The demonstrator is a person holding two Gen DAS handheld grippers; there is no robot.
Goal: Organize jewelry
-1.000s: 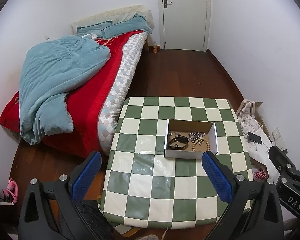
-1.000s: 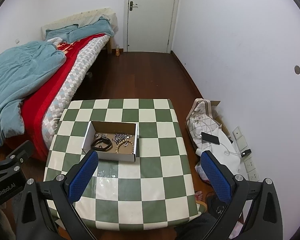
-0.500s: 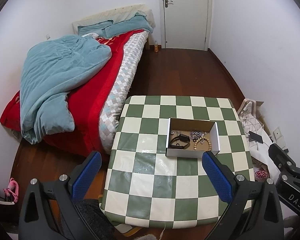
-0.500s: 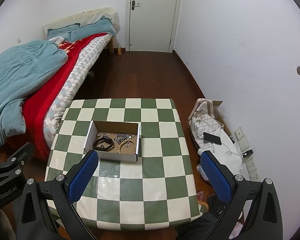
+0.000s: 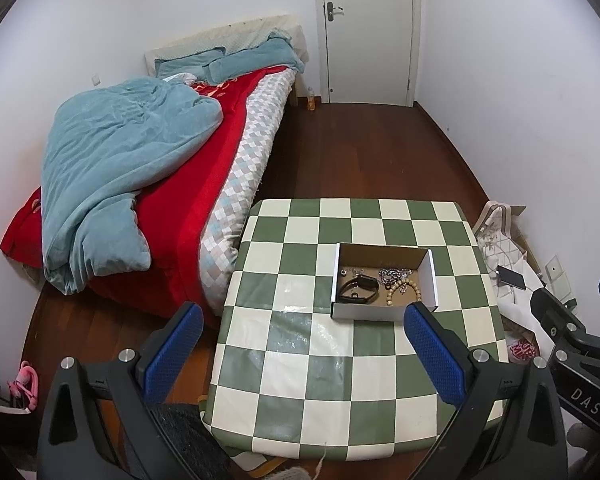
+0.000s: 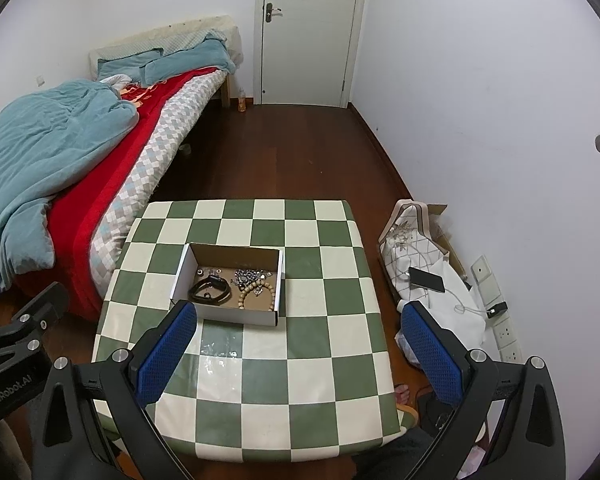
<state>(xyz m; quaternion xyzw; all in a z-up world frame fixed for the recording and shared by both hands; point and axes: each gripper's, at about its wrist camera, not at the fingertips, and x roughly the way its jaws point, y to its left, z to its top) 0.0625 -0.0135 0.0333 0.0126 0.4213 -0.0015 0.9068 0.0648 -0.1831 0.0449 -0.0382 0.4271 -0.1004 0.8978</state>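
Cardboard box (image 5: 384, 280) of jewelry on checkered table (image 5: 300, 380).
Contents: black band (image 5: 358, 289), bead bracelet (image 5: 404, 290), silver chain (image 5: 392, 273). Left gripper (image 5: 300, 344) and right gripper (image 6: 296, 340) spread wide, empty, hovering at table's 6 o'clock edge; bed (image 5: 148, 184) at 10 o'clock.

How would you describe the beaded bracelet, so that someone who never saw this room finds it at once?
Start at the green-and-white checkered table beside the red bed, and find the shallow white cardboard box on it. Inside, at the near right, lies a ring of pale wooden beads. Its neighbours are a black watch-like band to its left and a silvery chain heap behind it.
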